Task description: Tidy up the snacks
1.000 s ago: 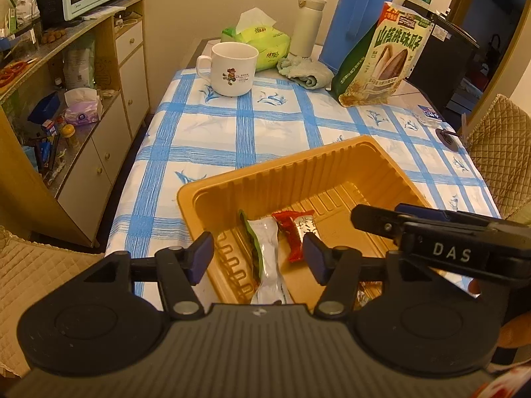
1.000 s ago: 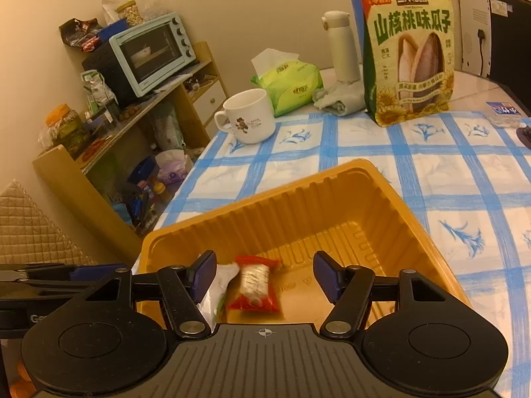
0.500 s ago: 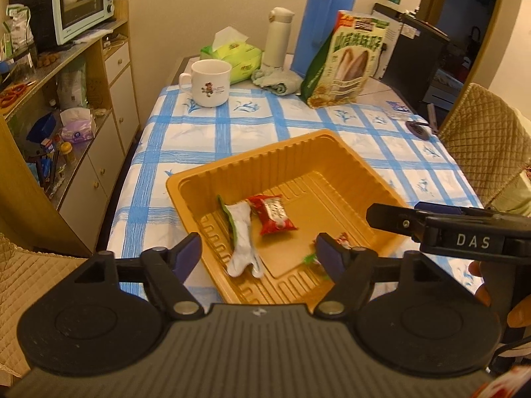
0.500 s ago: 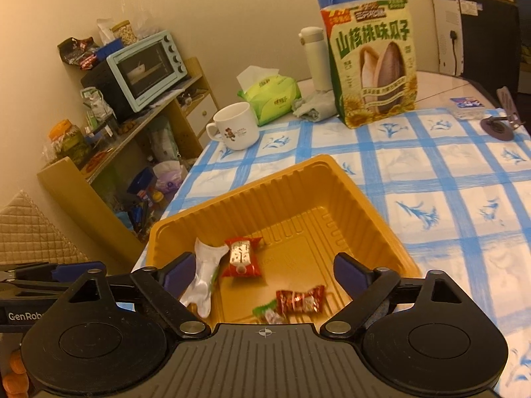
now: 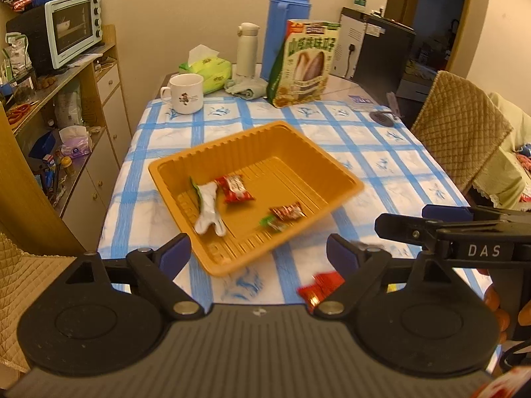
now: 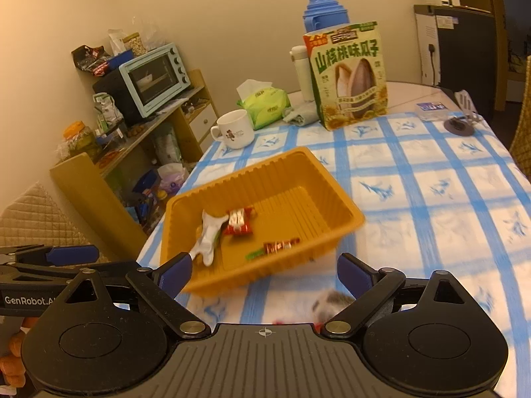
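both tools hang spread and empty, left tool (image 5: pixel 255 255) and right tool (image 6: pixel 265 270) short of the orange tray (image 5: pixel 345 182) holding three wrapped snacks. i'd drop on the red snack (image 5: pixel 320 287) at 5 o'clock of the tray, pinching mid-wrapper. blue-checked tabletop (image 5: pixel 391 165), mug (image 5: pixel 184 94) at 11 o'clock, seed bag (image 5: pixel 305 63) at 12.

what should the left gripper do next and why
Probably lower the open left gripper onto the red wrapped snack lying on the blue checked tablecloth. It sits outside the orange plastic tray, which already holds three snacks, and both grippers look empty.
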